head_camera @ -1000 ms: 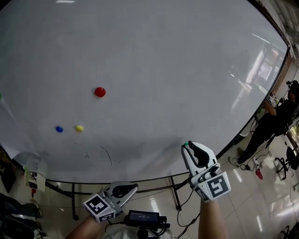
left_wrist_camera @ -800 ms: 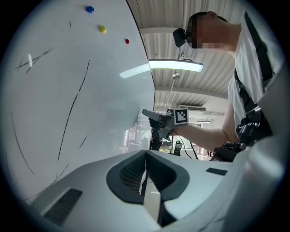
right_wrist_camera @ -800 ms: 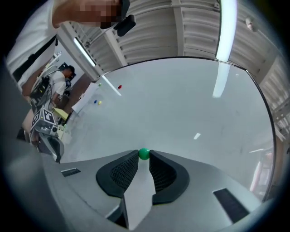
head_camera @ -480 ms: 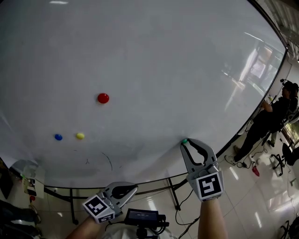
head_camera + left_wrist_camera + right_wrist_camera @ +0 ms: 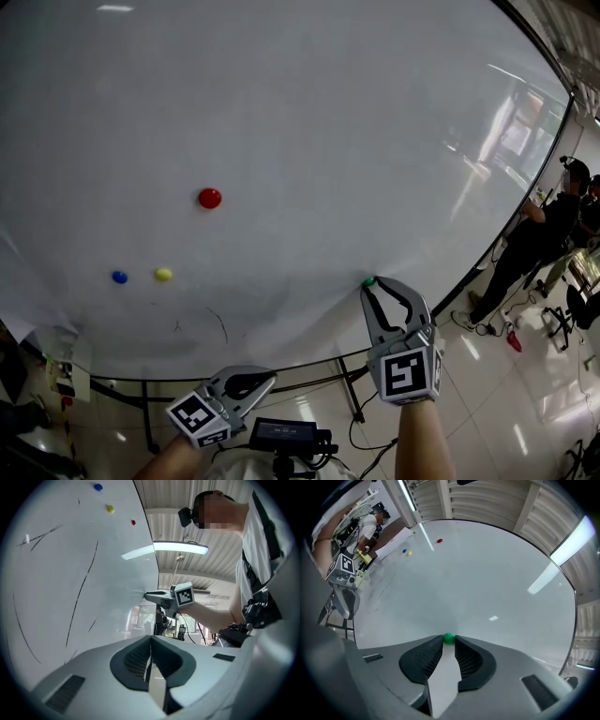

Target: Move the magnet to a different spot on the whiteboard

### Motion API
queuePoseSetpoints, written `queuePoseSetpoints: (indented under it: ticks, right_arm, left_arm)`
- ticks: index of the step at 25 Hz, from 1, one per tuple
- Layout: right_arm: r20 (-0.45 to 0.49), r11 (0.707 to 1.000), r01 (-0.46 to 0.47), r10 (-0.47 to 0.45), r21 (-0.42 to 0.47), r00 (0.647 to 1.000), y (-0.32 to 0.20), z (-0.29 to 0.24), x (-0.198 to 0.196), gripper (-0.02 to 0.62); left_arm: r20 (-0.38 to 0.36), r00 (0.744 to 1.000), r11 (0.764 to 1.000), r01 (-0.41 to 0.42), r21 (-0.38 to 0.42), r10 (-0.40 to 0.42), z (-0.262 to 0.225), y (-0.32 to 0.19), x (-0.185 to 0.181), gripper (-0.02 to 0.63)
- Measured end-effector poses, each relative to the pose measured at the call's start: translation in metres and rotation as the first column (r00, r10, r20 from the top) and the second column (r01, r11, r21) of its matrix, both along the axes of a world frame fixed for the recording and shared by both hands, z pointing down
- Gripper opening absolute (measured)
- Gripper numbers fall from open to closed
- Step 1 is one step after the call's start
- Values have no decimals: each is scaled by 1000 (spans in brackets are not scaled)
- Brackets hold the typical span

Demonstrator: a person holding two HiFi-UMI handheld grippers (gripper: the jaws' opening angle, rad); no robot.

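Nearest, the left tool (image 5: 150,638) is held low and level, below the bottom edge of the whiteboard (image 5: 328,141); its jaws are clenched tip to tip, with nothing between them; just to its right, between the two forearms, sits a black box (image 5: 286,436).

Further right and higher, the right tool (image 5: 372,289) points at the whiteboard, its tips up against the white face close to the bottom edge; its jaws have just been opening a little, yet the green magnet (image 5: 448,638) sits right between the two tips, touching each of them, so the tool is grasping it; the magnet lies against the board at that low right spot.

Left of the right tool and above the left one, a few thin dark pen strokes (image 5: 217,323) mark the board; beyond them, further left and up, a yellow magnet (image 5: 163,275) and a blue magnet (image 5: 119,277) sit side by side, near each other but apart; above and to the right of that pair is a red magnet (image 5: 209,198); all three are well apart from the right tool.

Farthest, to the right of the right tool and past the board's edge, a person (image 5: 539,239) in dark clothes stands on a glossy floor (image 5: 525,412).
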State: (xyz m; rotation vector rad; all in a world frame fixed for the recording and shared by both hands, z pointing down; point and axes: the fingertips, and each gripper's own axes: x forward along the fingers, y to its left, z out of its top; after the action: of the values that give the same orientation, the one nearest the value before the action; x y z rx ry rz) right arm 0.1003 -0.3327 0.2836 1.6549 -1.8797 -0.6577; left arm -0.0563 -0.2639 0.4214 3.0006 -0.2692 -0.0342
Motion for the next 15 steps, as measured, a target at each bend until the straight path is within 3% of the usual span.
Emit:
queuePoseSetpoints:
  ticks: [8, 15]
  right_arm:
    - [38, 1000, 12, -13, 17, 999, 8, -1, 3, 133]
    - [258, 995, 100, -102, 21, 961, 30, 2, 5, 133]
  left_arm:
    - [10, 1000, 1000, 10, 0, -10, 2, 3, -3, 32]
    - [12, 998, 998, 62, 11, -62, 3, 4, -3, 32]
